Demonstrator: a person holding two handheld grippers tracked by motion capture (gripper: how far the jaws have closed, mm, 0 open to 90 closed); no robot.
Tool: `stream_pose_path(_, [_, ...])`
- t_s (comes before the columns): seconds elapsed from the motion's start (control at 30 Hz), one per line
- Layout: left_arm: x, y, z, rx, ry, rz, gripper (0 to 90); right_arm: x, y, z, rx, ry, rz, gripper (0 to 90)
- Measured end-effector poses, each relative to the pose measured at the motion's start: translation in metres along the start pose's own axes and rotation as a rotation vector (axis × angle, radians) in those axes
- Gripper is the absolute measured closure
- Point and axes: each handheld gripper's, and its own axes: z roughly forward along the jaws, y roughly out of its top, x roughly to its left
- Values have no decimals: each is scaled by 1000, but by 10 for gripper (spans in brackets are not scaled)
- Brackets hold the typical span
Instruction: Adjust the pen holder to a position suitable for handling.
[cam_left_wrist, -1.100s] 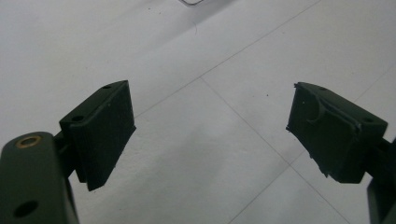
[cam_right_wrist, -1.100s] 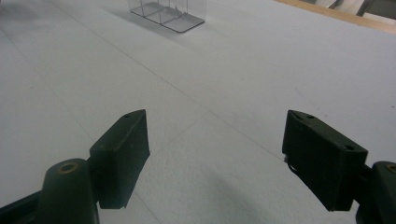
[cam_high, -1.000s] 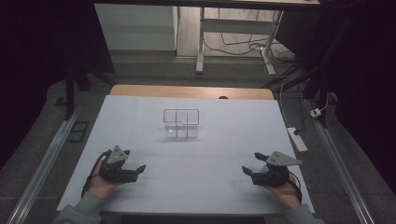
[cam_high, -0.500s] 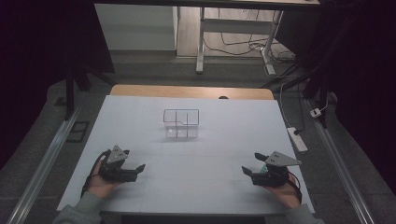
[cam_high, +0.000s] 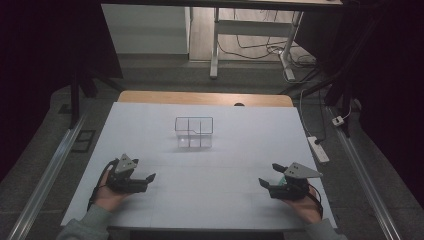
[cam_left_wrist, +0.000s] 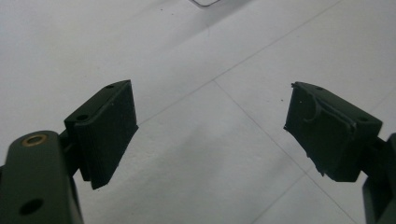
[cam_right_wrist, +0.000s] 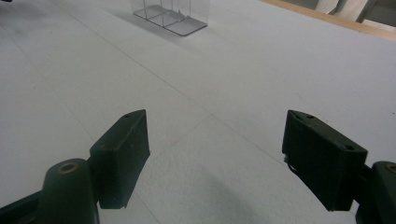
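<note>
**Both hand-held grippers open and empty at the near edge, clear box at mid-table**

The left hand-held gripper (cam_high: 142, 179) rests low over the white table (cam_high: 225, 165) near its front left corner, held by the person's left hand (cam_high: 107, 192). Its jaws point toward the middle of the table and stand wide apart with nothing between them; in the left gripper view the left hand-held gripper (cam_left_wrist: 210, 130) frames only bare white surface crossed by thin seam lines.

The right hand-held gripper (cam_high: 267, 185) sits near the front right corner, held by the right hand (cam_high: 305, 205), a grey three-cornered plate on its top. Its jaws are likewise spread wide and hold nothing. In the right gripper view the right hand-held gripper (cam_right_wrist: 215, 149) looks across the table.

The box (cam_high: 194, 133) is a small clear container with inner dividers. It stands upright on the table, about midway between the two sides and farther from the person than either gripper, well apart from both. In the right gripper view the box (cam_right_wrist: 170, 14) shows at the upper edge, left of centre; its compartments look empty. In the left gripper view a corner of the box (cam_left_wrist: 205, 2) just enters at the top edge.

The two grippers are well apart from each other, one at each side, their jaws turned inward.
</note>
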Motion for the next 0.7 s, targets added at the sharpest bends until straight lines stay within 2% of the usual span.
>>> stream_pose_path(0.13, [0,5,4,0,-9,-12,175,0,0,0,2,-3,2,229])
stream_pose_path(0.37, [-1,24,13,9,-22,17,211,-1,0,0,5,-5,3,229])
stream_pose_path(0.57, [3,36,23,14,-4,5,218,-1,0,-1,-4,0,8,230])
stream_pose_path(0.7, [10,45,29,18,-12,-7,223,0,0,-1,-3,0,4,230])
